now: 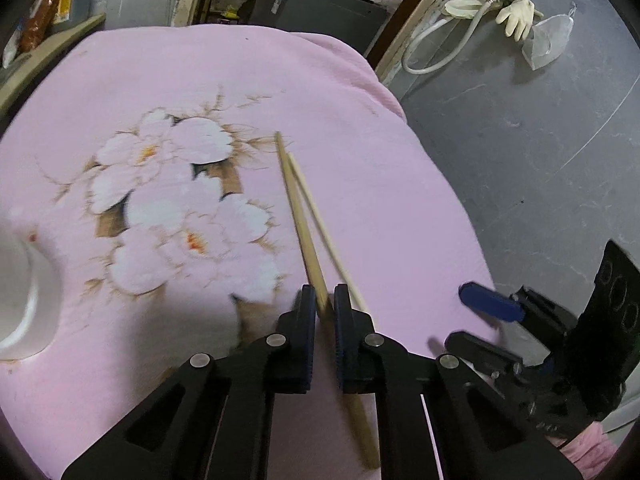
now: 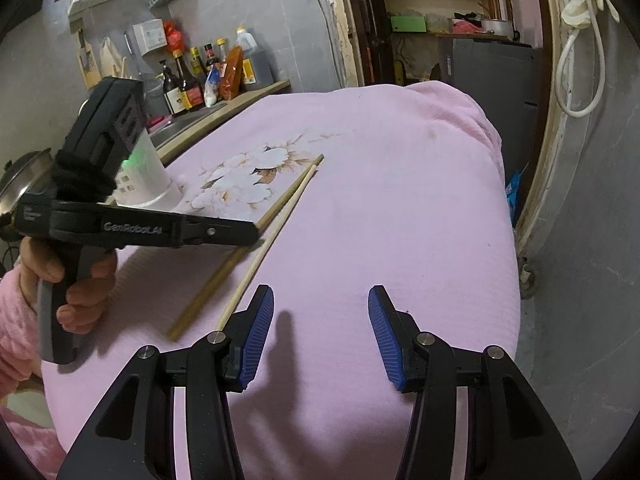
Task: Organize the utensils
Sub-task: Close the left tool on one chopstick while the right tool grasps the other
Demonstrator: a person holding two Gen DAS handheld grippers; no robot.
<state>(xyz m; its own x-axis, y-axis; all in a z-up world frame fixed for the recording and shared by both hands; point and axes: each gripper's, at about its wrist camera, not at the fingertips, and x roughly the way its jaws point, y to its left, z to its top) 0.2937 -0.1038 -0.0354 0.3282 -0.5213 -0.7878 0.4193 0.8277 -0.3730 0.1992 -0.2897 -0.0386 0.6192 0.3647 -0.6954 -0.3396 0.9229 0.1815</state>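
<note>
Two wooden chopsticks lie side by side on a pink flowered cloth point(image 1: 400, 208). My left gripper point(image 1: 325, 294) is shut on the darker chopstick point(image 1: 298, 216), which runs between its pads and out behind them. The paler chopstick point(image 1: 320, 220) lies free just right of that gripper's right finger. In the right wrist view the left gripper point(image 2: 252, 234) sits over the darker chopstick point(image 2: 212, 288), with the paler chopstick point(image 2: 276, 232) beside it. My right gripper point(image 2: 320, 300) hovers open over bare cloth to their right, holding nothing. A white utensil holder point(image 2: 148, 176) stands at the cloth's left.
A hand in a pink sleeve point(image 2: 80, 292) holds the left gripper. Sauce bottles point(image 2: 188, 84) line a counter behind the table, with a metal pot point(image 2: 20, 176) at far left. The cloth drops off at its right edge to a grey floor point(image 1: 540, 160), where a hose and gloves point(image 1: 500, 4) lie.
</note>
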